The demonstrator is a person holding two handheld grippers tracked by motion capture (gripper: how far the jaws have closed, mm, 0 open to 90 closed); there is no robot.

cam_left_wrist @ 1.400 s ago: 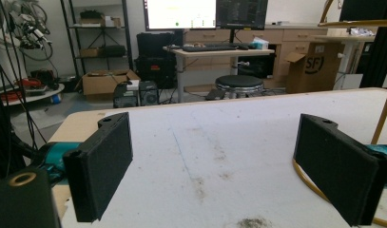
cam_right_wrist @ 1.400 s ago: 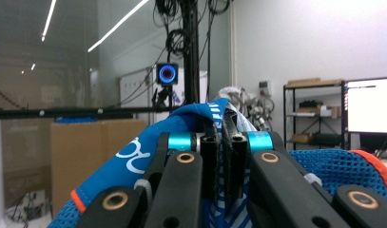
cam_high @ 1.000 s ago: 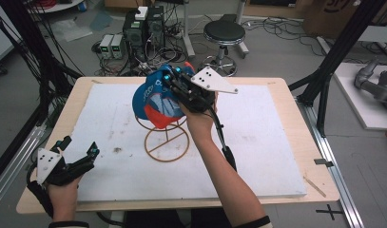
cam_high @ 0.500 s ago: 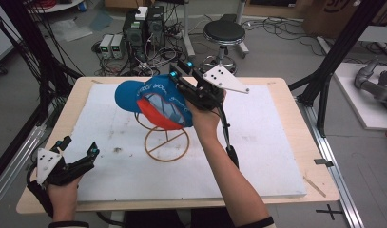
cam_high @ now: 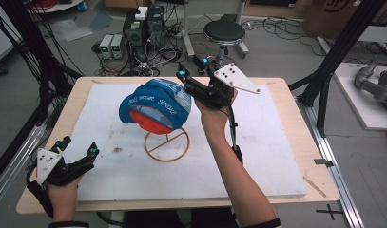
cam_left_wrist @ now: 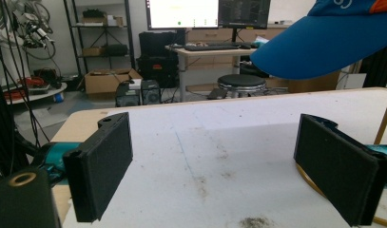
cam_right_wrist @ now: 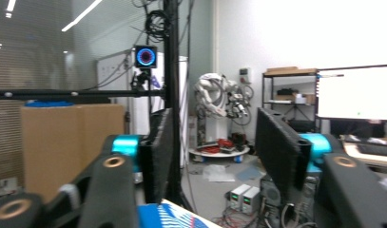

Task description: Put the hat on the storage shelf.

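At the lower left of the high view, we are resting our left gripper point(cam_high: 82, 159) wide open. Mid-frame, the blue cap point(cam_high: 155, 105) is sitting on the wire stand point(cam_high: 167, 146). Right of it, our right gripper point(cam_high: 193, 78) has just been opening, nothing between its jaws; hanging looks done.

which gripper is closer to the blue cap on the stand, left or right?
Right. The right gripper sits just beside the blue cap at its far right edge, jaws open with nothing between them. The left gripper rests far off at the table's near left corner.
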